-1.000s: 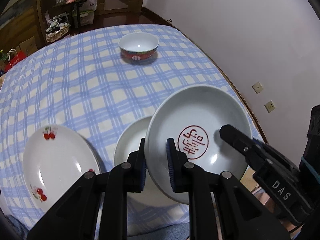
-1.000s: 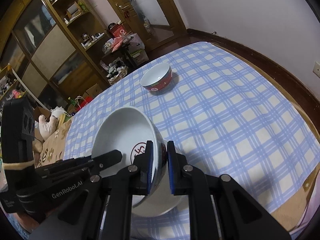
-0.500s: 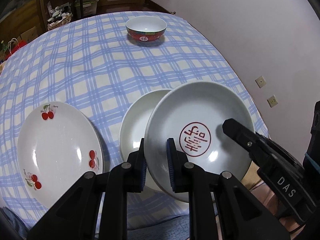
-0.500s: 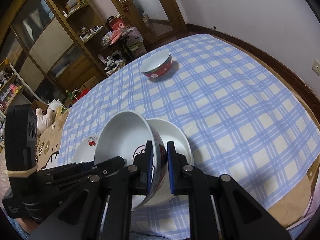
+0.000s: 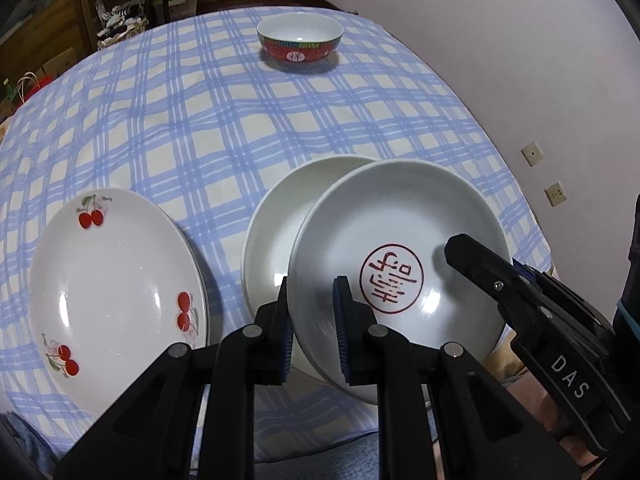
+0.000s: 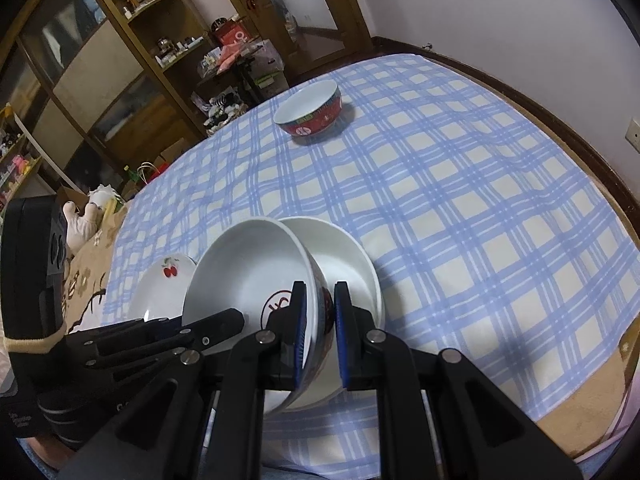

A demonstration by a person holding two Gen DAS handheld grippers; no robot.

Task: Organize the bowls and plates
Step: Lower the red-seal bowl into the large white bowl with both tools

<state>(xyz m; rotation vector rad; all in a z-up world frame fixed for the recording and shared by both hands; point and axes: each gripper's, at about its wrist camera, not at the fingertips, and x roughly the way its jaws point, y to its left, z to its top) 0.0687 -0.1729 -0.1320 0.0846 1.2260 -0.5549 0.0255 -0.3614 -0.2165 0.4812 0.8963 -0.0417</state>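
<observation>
one red seal character inside the stamped bowl point(image 5: 400, 240), "das" on the right hand-held gripper point(image 5: 452, 248)

cherry plate point(image 5: 116, 280) left of plain dish point(image 5: 276, 220) | small bowl point(image 5: 300, 40) behind

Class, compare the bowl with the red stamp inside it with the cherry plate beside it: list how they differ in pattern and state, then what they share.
1. The stamped bowl has one round red mark in its centre; the cherry plate carries scattered cherry sprigs.
2. The bowl is gripped at its rim by the left tool and right tool; the plate lies free on the checked tablecloth.
Both are glossy white.
</observation>
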